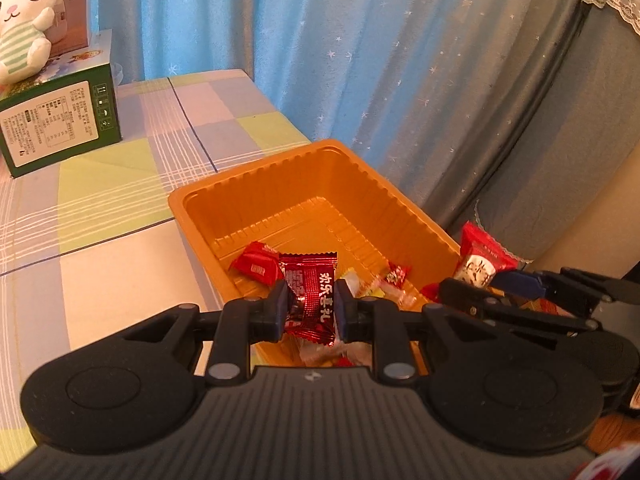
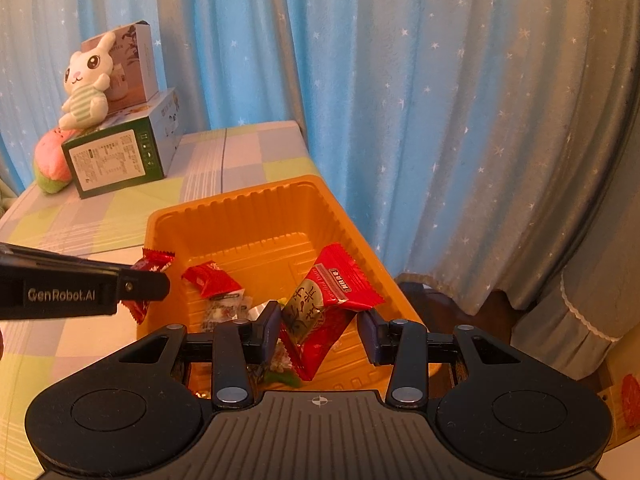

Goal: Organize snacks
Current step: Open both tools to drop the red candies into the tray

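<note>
An orange plastic tray [image 1: 320,168] [image 2: 240,208] sits on the checked table and holds several wrapped snacks, among them a small red packet [image 1: 256,266] [image 2: 214,280]. My left gripper [image 1: 311,307] is shut on a shiny dark-red candy wrapper [image 1: 312,296] above the tray's near end; it shows at the left of the right wrist view [image 2: 150,280]. My right gripper [image 2: 320,330] is open above the tray, and a red-and-white snack packet [image 2: 328,304] leans against its left finger, apart from the right one. That packet also shows in the left wrist view [image 1: 482,260].
A green box [image 1: 60,120] [image 2: 116,156] with a plush rabbit [image 1: 24,20] [image 2: 86,80] on top stands at the table's far left. A pink-green plush [image 2: 50,160] lies beside it. Blue starred curtains [image 1: 360,60] hang just behind the table's right edge.
</note>
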Action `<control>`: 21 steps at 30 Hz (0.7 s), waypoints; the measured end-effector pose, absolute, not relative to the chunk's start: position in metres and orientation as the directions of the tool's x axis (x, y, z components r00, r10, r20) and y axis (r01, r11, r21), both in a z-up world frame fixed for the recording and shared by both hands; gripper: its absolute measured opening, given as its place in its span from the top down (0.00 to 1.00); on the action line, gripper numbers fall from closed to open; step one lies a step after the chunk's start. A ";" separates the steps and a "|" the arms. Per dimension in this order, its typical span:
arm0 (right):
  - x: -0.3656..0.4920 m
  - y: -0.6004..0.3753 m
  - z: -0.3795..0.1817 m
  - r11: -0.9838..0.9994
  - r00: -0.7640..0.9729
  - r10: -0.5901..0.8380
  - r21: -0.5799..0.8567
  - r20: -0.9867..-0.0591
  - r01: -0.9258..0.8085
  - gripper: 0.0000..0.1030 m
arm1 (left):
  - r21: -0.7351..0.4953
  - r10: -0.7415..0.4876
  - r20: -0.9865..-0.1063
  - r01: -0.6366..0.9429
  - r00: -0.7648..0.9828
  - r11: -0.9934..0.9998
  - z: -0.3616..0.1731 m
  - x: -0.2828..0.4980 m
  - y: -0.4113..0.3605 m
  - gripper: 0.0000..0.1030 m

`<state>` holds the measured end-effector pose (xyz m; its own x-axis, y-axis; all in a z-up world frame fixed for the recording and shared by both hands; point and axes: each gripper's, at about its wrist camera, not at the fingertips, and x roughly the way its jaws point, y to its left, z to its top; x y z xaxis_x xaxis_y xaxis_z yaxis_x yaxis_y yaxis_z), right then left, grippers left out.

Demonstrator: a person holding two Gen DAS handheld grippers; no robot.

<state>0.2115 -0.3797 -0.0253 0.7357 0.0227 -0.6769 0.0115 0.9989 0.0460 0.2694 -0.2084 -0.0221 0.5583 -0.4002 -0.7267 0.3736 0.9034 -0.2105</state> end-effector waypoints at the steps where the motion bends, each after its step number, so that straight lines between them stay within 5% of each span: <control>1: 0.214 -0.380 -0.026 0.999 0.734 0.022 0.045 -0.678 0.012 0.59 | -0.208 -0.400 -0.728 0.376 0.557 0.903 -0.023 0.272 -0.210 0.79; 4: 0.218 -0.380 -0.028 0.999 0.732 0.022 0.044 -0.681 0.010 0.59 | -0.200 -0.397 -0.732 0.382 0.554 0.902 -0.026 0.279 -0.213 0.79; 8: 0.220 -0.380 -0.031 0.999 0.727 0.026 0.047 -0.686 0.008 0.59 | -0.197 -0.387 -0.737 0.372 0.554 0.907 -0.031 0.284 -0.212 0.47; 21: 0.224 -0.373 -0.031 0.998 0.726 0.052 0.066 -0.686 -0.010 0.59 | -0.168 -0.327 -0.747 0.311 0.580 0.936 -0.034 0.271 -0.173 0.41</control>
<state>0.2243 -0.3726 -0.0310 0.7260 0.0524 -0.6857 -0.0096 0.9978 0.0660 0.2713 -0.1731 -0.0339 0.5796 -0.3267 -0.7466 0.3107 0.9355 -0.1682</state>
